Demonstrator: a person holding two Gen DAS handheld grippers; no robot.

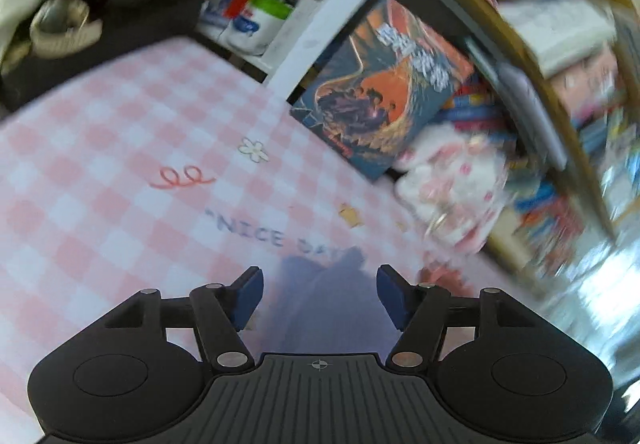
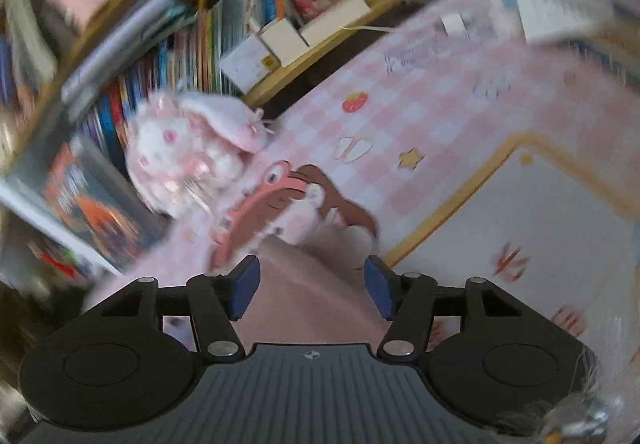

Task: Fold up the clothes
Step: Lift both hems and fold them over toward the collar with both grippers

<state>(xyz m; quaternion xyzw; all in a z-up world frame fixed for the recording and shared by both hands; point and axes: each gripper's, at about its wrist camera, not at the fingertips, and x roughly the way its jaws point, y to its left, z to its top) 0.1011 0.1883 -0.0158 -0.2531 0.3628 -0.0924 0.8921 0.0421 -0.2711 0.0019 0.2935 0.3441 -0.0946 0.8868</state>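
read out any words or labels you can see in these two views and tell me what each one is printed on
"NICE DA", last letters hidden in shadow: printed on the pink checked tablecloth.
Pale title characters on the blue and orange book cover: too blurred to read.
Dark writing on the tablecloth in the right wrist view: too blurred to read.
Spines of the shelved books: too blurred to read.

Pink checked tablecloth [image 1: 100, 172] under pink garment [image 2: 312, 300], plush toy [image 2: 180, 152].

Your two tongs, both parted and empty-handed

Left tongs [image 1: 320, 294]: you hold them angled downward, blue pads [image 1: 250, 296] standing well apart, nothing pressed between them. Right tongs [image 2: 310, 286]: you hold them at a similar downward tilt, pads [image 2: 243, 286] likewise spread with a clear gap, gripping nothing. Black linkage arms on both splay outward symmetrically.
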